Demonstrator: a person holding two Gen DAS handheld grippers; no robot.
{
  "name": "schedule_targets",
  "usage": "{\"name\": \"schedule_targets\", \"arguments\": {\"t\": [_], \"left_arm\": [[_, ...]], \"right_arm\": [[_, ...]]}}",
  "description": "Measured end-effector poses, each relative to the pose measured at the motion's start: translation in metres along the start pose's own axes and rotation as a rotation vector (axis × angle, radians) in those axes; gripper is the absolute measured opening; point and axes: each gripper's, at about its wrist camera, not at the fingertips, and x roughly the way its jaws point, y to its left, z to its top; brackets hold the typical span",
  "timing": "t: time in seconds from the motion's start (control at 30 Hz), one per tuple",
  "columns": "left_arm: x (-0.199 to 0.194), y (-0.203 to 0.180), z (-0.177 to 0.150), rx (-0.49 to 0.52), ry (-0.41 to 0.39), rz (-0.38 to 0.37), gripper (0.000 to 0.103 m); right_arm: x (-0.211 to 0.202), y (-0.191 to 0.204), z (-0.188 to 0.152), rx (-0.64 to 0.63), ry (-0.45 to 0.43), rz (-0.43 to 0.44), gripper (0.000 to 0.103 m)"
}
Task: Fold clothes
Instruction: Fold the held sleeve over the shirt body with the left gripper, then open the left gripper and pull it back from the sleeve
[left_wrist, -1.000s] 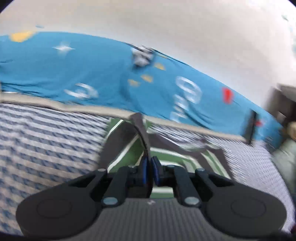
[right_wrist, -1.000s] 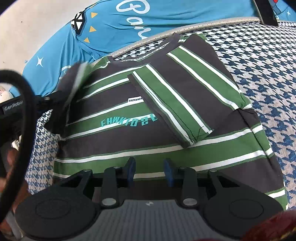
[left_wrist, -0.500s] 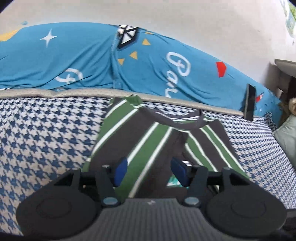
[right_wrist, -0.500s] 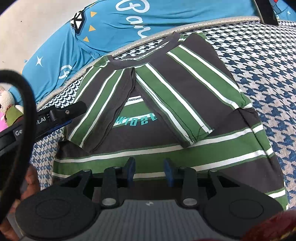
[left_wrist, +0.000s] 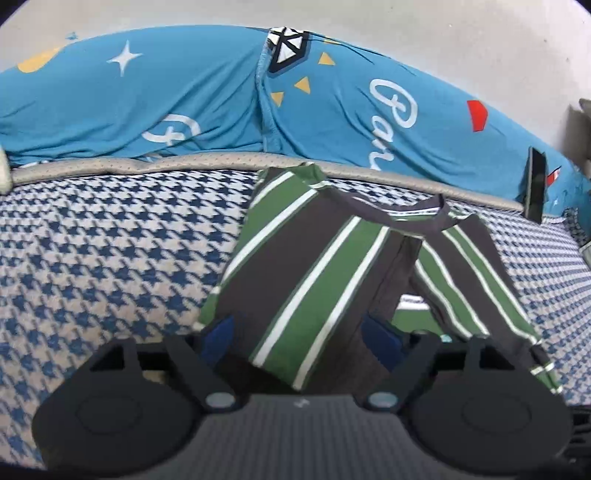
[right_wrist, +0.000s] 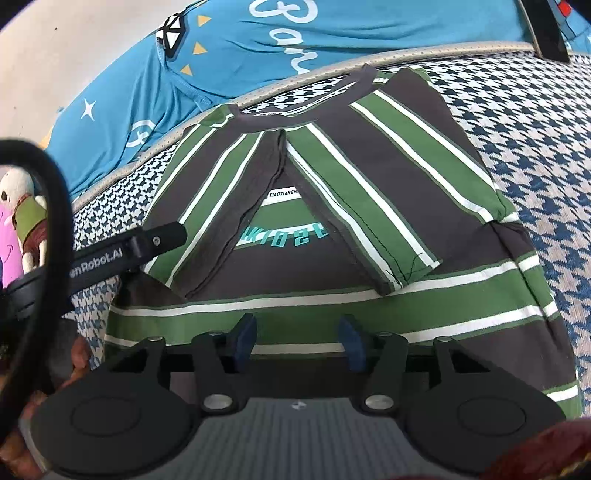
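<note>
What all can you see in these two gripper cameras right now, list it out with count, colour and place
striped T-shirt: one, green, dark grey, white; flat on bedcover, both sleeves folded inward.
houndstooth bedcover: one, blue and white; under shirt.
blue printed fabric: one, turquoise; along the wall behind.
phone-like slab: one, black; leaning on blue fabric.
plush toy: one, white; far left edge.
left gripper: open, over left sleeve.
right gripper: open, above hem.
hand: one, lower left.

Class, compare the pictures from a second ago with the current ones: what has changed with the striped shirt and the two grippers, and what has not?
The left gripper was shut on the left sleeve, carried it inward over the striped T-shirt, then let go; it is now open. The right sleeve stayed folded, the right gripper stayed open over the hem, and the houndstooth cover is unchanged.
</note>
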Motion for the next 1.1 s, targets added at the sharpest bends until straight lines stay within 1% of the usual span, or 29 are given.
{"name": "schedule_targets", "arguments": {"t": [0.03, 0.1, 0.17, 0.2, 0.3, 0.4, 0.5, 0.57, 0.63, 0.77, 0.97, 1.1], "left_arm": [[-0.004, 0.0, -0.003, 0.008, -0.006, 0.02, 0.09], [-0.012, -0.001, -0.01, 0.026, -0.017, 0.057, 0.093], [-0.023, -0.001, -0.02, 0.036, -0.027, 0.091, 0.099], [-0.028, 0.0, -0.027, 0.034, -0.026, 0.101, 0.1], [-0.043, 0.003, -0.045, 0.032, -0.007, 0.126, 0.1], [-0.064, 0.004, -0.06, 0.049, -0.021, 0.16, 0.102], [-0.087, 0.007, -0.077, 0.034, -0.045, 0.195, 0.103], [-0.101, 0.01, -0.088, 0.034, -0.052, 0.215, 0.103], [-0.113, 0.013, -0.098, 0.01, -0.05, 0.213, 0.103], [-0.129, 0.016, -0.117, 0.006, -0.039, 0.234, 0.103], [-0.146, 0.023, -0.147, -0.006, 0.003, 0.277, 0.103], [-0.151, 0.027, -0.158, -0.011, 0.012, 0.299, 0.103]], "right_arm": [[0.0, 0.002, 0.0, -0.009, 0.001, -0.005, 0.052], [0.0, 0.005, 0.0, -0.03, -0.001, -0.017, 0.052], [-0.001, 0.007, 0.0, -0.049, -0.016, -0.032, 0.052], [-0.002, 0.007, -0.001, -0.055, -0.028, -0.04, 0.052], [-0.007, 0.008, -0.002, -0.076, -0.062, -0.066, 0.052], [-0.011, 0.009, -0.003, -0.096, -0.096, -0.091, 0.052], [-0.012, 0.01, -0.005, -0.12, -0.111, -0.109, 0.052], [-0.01, 0.011, -0.008, -0.122, -0.105, -0.106, 0.052], [-0.007, 0.013, -0.011, -0.133, -0.1, -0.111, 0.052], [-0.007, 0.017, -0.021, -0.161, -0.11, -0.126, 0.052], [-0.016, 0.022, -0.039, -0.186, -0.133, -0.146, 0.053], [-0.024, 0.022, -0.051, -0.19, -0.134, -0.142, 0.057]]}}
